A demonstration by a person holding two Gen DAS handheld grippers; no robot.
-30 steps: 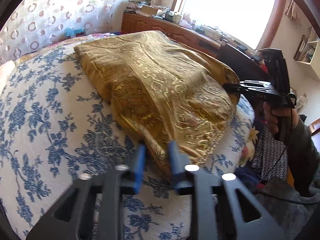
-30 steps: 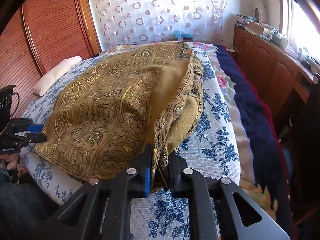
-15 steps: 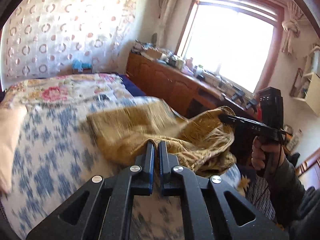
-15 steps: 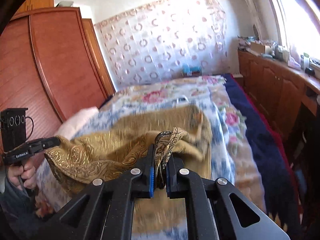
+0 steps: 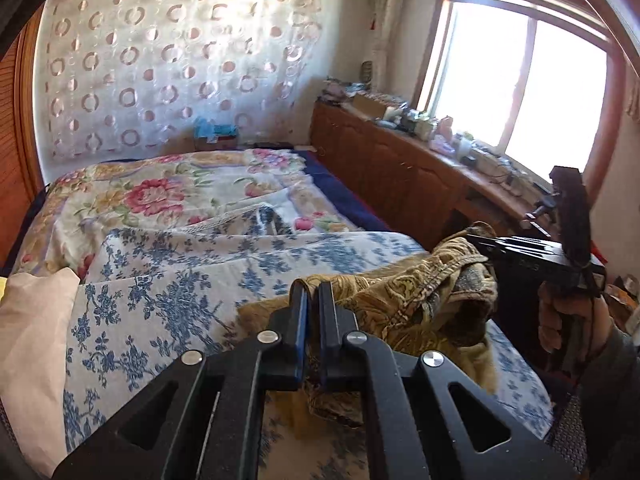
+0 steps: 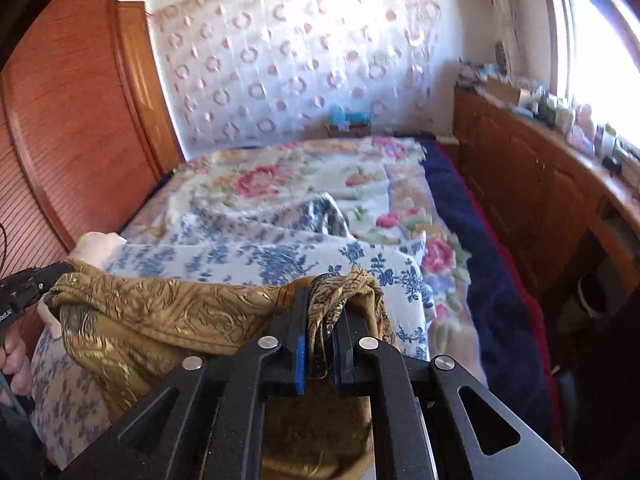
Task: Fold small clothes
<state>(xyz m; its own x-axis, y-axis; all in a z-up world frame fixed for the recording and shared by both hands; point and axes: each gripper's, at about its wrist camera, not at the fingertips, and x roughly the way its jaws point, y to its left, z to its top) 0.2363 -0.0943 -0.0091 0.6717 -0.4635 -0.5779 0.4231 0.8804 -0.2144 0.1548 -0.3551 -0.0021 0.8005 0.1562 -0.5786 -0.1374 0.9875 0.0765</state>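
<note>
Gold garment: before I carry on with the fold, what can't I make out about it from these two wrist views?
- Gold garment, lower part: right wrist view, hidden behind the right gripper body.
- What kind of garment: bunched between both grippers, no view shows its shape.
- Left gripper grip point: left wrist view, cloth barely shows between the shut fingers.
- How far it hangs clear of the bed: neither view shows its underside.

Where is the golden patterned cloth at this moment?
The golden cloth hangs stretched between the two grippers at the near edge of the bed: the right gripper pinches one end, the left gripper the other.
</note>
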